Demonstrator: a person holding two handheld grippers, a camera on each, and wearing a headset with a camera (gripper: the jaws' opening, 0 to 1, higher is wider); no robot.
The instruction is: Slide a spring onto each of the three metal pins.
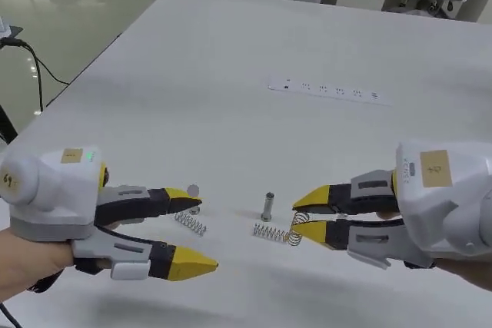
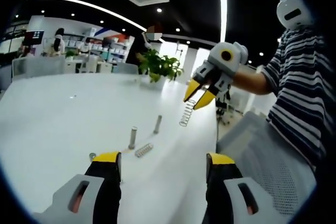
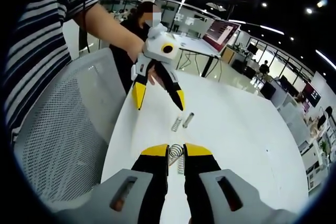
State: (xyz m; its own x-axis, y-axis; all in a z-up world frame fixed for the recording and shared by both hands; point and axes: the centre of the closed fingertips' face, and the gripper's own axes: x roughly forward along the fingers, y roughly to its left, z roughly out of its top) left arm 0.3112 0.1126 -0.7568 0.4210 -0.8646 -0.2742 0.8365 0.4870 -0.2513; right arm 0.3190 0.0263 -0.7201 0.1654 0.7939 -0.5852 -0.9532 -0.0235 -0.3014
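so one spring is pinched by its end in the right gripper, close to the tabletop's near edge, just beside an upright pin. Another spring lies flat by the left gripper, whose jaws are wide open with nothing in them

A pin stands on the counter; a spring lies just near of it, a second spring to its left, a power strip far behind.

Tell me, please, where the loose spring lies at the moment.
In the head view, the loose spring lies on the table beside the upper jaw of the left gripper, left of the upright pin.
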